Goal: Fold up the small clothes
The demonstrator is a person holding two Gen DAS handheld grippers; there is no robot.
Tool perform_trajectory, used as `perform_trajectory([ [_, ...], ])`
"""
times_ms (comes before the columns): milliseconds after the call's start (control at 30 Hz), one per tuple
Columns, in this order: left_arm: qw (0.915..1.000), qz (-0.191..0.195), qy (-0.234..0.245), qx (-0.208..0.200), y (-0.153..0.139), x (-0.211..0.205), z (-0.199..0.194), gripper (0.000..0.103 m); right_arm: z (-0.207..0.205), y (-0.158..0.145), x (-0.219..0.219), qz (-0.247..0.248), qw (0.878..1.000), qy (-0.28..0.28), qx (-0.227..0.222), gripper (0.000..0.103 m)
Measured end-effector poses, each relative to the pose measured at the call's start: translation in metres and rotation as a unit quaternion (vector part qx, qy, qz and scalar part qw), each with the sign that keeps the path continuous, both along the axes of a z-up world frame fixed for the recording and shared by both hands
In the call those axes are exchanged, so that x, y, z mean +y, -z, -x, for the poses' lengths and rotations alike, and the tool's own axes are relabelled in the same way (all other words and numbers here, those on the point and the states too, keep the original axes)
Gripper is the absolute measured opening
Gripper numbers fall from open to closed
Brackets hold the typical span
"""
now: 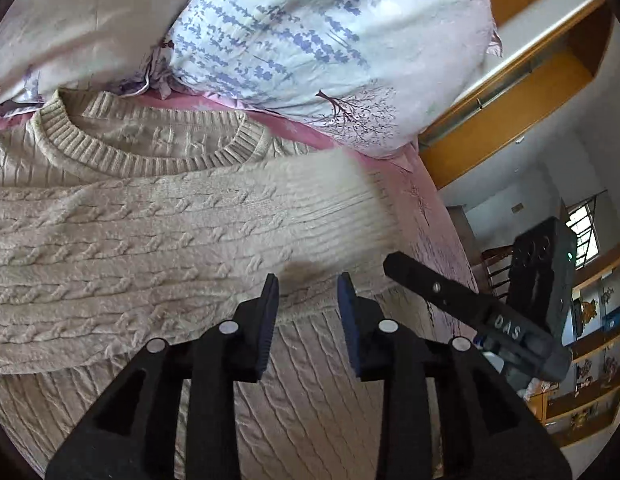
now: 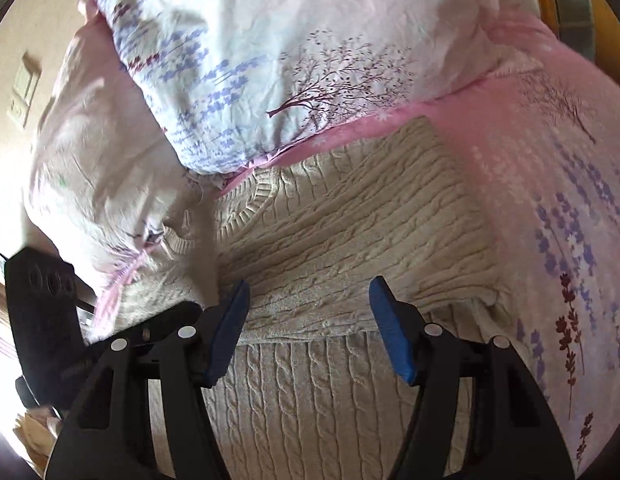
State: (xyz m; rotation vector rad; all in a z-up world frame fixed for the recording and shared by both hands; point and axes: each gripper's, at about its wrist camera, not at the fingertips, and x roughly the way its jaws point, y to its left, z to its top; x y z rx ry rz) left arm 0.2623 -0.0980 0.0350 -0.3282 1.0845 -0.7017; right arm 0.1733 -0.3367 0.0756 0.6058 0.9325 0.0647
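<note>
Beige cable-knit sweater [image 1: 149, 232] flat on pink bedsheet [image 1: 426, 216] below pillow [image 1: 310, 40], sleeve folded across chest; my left gripper [image 1: 307, 292] and right gripper [image 2: 310, 296] both released, holding nothing; next, probably pinch hem, fold up square.

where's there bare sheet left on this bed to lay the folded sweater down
The one bare patch is the pink sheet to the right of the cream sweater, running down that side of the bed. At the top it is crowded: the floral pillow lies close above the sweater's collar, leaving only a thin pink strip.
</note>
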Motion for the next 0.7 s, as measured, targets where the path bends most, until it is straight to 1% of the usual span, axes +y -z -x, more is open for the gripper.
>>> perform_trajectory([
  [33, 0.9999, -0.007, -0.008, -0.012, -0.005, 0.010, 0.004, 0.041, 0.000, 0.000, -0.002, -0.009, 1.000, 0.000, 0.000, 0.064],
  [100, 0.9984, -0.021, -0.034, -0.039, -0.017, 0.038, 0.013, 0.050, -0.005, -0.001, -0.002, -0.023, 1.000, -0.006, 0.003, 0.064],
  [133, 0.9966, -0.031, -0.055, -0.052, -0.022, 0.056, 0.018, 0.051, -0.008, -0.001, -0.001, -0.026, 1.000, -0.008, 0.005, 0.062],
  [200, 0.9890, -0.056, -0.116, -0.073, -0.032, 0.100, 0.026, 0.051, -0.017, -0.001, 0.000, -0.023, 1.000, -0.003, 0.014, 0.056],
  [233, 0.9848, -0.067, -0.141, -0.075, -0.034, 0.118, 0.029, 0.051, -0.021, 0.001, 0.001, -0.024, 1.000, -0.001, 0.017, 0.055],
  [300, 0.9731, -0.090, -0.200, -0.070, -0.034, 0.163, 0.035, 0.051, -0.031, 0.007, 0.003, -0.030, 0.999, -0.004, 0.028, 0.047],
  [367, 0.9616, -0.108, -0.248, -0.049, -0.027, 0.202, 0.039, 0.051, -0.039, 0.014, 0.008, -0.038, 0.998, -0.017, 0.038, 0.041],
  [400, 0.9573, -0.112, -0.264, -0.035, -0.023, 0.218, 0.039, 0.050, -0.043, 0.019, 0.013, -0.038, 0.998, -0.024, 0.043, 0.039],
  [467, 0.9521, -0.110, -0.285, -0.009, -0.011, 0.242, 0.041, 0.049, -0.046, 0.024, 0.022, -0.027, 0.998, -0.032, 0.048, 0.035],
  [500, 0.9506, -0.109, -0.291, 0.000, -0.006, 0.251, 0.043, 0.049, -0.045, 0.023, 0.027, -0.008, 0.999, -0.033, 0.040, 0.020],
  [533, 0.9499, -0.107, -0.294, 0.006, -0.002, 0.255, 0.045, 0.049, -0.046, 0.022, 0.032, 0.000, 0.999, -0.043, 0.032, 0.010],
  [567, 0.9498, -0.107, -0.294, 0.012, 0.002, 0.259, 0.047, 0.049, -0.046, 0.022, 0.034, -0.003, 0.998, -0.050, 0.027, 0.010],
  [633, 0.9498, -0.110, -0.293, 0.014, 0.008, 0.261, 0.050, 0.049, -0.043, 0.017, 0.035, 0.013, 0.999, -0.041, 0.013, 0.009],
  [700, 0.9485, -0.115, -0.295, 0.016, 0.011, 0.260, 0.050, 0.049, -0.040, 0.011, 0.030, 0.012, 1.000, -0.026, -0.003, 0.009],
])
